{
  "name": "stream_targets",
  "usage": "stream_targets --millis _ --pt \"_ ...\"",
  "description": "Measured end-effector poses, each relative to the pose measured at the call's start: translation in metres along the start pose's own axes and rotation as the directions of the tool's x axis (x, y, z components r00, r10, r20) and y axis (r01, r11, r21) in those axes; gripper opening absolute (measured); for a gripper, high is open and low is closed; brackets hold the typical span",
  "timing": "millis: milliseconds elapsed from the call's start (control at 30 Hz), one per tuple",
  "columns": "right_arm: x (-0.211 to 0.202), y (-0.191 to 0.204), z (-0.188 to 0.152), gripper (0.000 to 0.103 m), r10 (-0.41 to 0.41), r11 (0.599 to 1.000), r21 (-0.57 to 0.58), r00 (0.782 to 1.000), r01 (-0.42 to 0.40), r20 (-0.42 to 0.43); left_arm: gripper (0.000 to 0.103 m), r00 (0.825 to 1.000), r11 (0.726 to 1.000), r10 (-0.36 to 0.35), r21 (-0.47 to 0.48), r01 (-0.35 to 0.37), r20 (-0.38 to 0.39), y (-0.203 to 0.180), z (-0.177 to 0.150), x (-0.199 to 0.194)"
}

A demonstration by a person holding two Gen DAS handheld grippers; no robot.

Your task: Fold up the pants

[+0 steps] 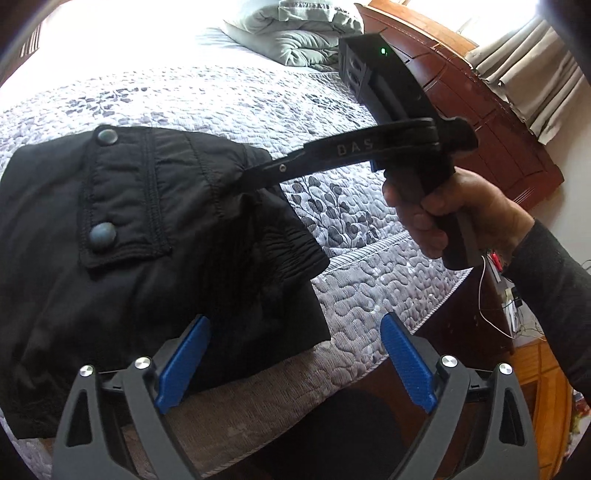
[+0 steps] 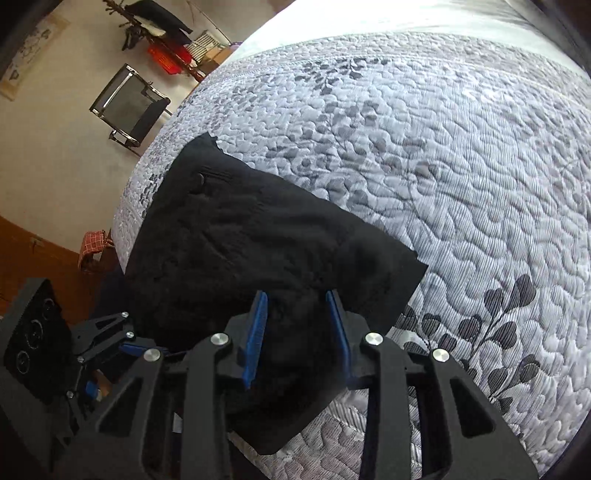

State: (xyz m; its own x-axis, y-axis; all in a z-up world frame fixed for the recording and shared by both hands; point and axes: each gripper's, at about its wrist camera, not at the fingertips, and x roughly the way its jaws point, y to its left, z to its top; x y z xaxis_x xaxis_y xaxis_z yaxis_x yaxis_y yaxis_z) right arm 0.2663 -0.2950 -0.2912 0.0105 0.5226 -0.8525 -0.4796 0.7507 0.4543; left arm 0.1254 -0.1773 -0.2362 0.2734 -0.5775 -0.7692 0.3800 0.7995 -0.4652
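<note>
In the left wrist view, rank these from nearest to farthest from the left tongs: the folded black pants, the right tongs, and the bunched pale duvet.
1. Black pants: just ahead of the left tongs, toward the left pad.
2. Right tongs: farther up, tips on the pants' upper right edge.
3. Pale duvet: at the bed's far end, top of view.

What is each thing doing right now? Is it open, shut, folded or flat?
Black pants: folded into a bundle, lying on the bed.
Left gripper: fingers wide open, holding nothing.
Right gripper: fingers partly open, over the pants.
Quilt: spread flat.
Pale blanket: bunched up at the far end.
</note>
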Motion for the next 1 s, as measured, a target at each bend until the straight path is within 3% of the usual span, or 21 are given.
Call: stream_targets --millis 167,400,600,767,933,1000 --pt "-0.017 0.008 -0.011 0.037 -0.015 1.0 0.027 0.999 0.014 0.038 0.098 0.997 0.995 -0.069 -0.065 0.072 0.044 0.019 -0.006 -0.037" --pt "-0.05 0.055 -0.045 0.04 0.0 1.0 0.02 0.989 -0.003 0.145 0.099 0.985 0.982 -0.048 -0.17 0.077 0.169 0.084 -0.007 -0.1" --pt "-0.02 0.072 -0.081 0.04 -0.012 0.998 0.07 0.992 0.003 0.128 0.099 0.988 0.966 -0.011 -0.254 0.05 0.154 0.141 -0.01 -0.11" --pt "-0.002 0.047 -0.1 0.039 -0.005 0.978 0.208 0.991 -0.024 0.137 0.099 0.991 0.939 -0.075 -0.326 0.108 0.114 0.167 -0.017 -0.093" --pt "-0.004 0.049 -0.106 0.039 -0.016 0.967 0.254 0.991 -0.019 0.135 0.099 0.99 0.941 -0.097 -0.316 0.123 0.098 0.169 -0.015 -0.087" --pt "-0.018 0.053 -0.101 0.046 -0.018 0.965 0.26 0.988 -0.023 0.152 0.099 0.988 0.938 -0.119 -0.313 0.146 0.102 0.173 -0.012 -0.095"
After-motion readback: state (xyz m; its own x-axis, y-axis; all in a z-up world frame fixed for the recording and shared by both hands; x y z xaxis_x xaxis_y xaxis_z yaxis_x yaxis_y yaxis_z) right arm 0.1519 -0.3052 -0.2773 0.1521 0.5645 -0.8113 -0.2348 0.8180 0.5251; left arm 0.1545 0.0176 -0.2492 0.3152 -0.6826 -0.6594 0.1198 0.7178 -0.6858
